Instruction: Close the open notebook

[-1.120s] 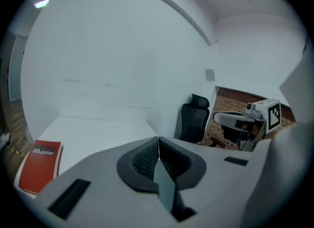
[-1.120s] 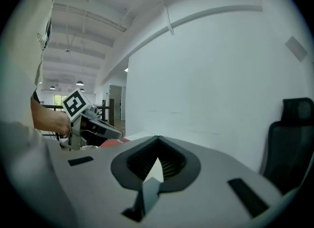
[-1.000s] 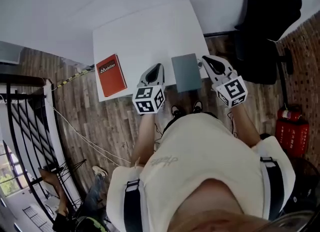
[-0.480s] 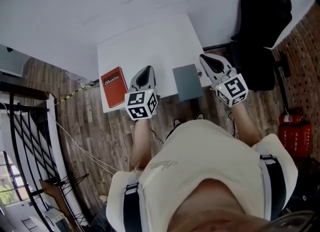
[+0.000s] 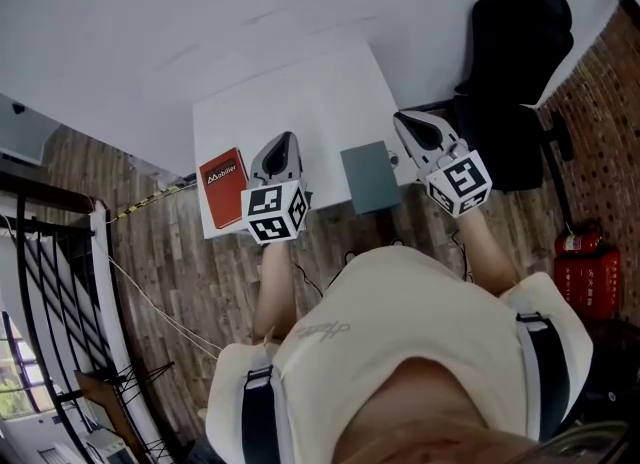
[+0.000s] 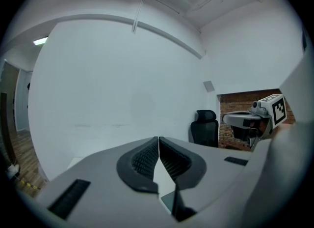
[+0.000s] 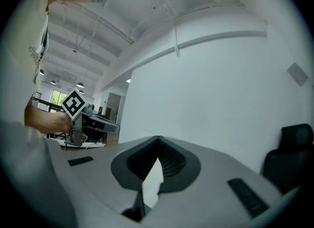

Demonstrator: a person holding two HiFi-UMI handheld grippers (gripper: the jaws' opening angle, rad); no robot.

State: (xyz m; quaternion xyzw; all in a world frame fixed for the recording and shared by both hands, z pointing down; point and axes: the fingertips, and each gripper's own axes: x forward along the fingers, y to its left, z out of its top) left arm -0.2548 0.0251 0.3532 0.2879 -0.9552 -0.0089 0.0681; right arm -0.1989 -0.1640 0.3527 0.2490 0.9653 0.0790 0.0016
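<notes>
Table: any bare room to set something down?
The far half of the white table is bare, from its far edge to the red book and the gray notebook. The strip between those two is bare too, with the left gripper above it. Crowded: the near edge, with both books and the right gripper by the notebook.

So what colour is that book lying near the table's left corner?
The book is red, with white lettering on its cover. The head view shows it best.
</notes>
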